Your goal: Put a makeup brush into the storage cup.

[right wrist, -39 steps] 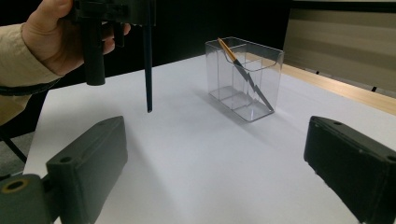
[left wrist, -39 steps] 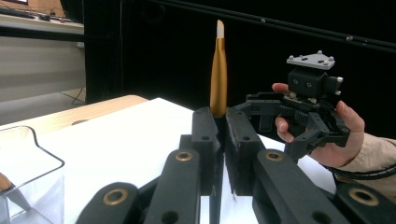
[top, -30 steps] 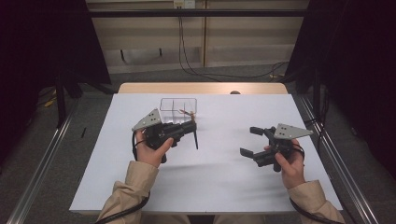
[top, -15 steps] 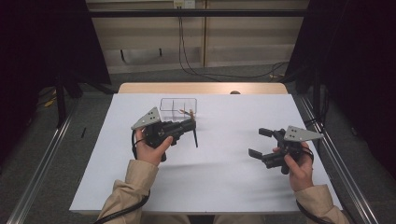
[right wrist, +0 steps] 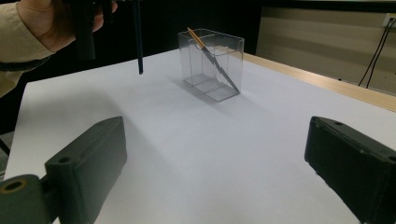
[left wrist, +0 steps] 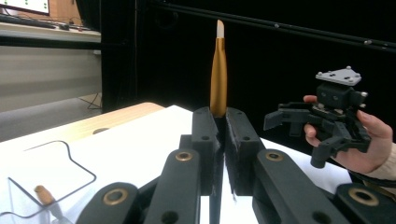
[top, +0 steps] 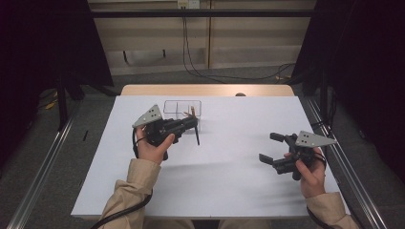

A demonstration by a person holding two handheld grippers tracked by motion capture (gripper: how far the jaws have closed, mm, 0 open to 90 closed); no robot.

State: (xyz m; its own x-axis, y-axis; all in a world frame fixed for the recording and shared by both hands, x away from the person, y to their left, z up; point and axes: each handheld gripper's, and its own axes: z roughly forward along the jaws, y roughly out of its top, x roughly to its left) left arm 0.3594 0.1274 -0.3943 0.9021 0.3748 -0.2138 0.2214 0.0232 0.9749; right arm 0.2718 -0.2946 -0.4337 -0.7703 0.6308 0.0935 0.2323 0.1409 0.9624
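Beside the clear box (top: 182,110), left gripper (top: 187,125) jaws clamping a pen (left wrist: 218,74), right gripper (top: 271,148) jaws wide apart.

Clear glossy plastic box (right wrist: 212,63)

Left hand-held gripper (top: 191,125): jaws pressed together, body level, held in left hand (top: 150,148). Right hand-held gripper (top: 271,147): jaws spread wide, level, held in right hand (top: 310,171), well apart.
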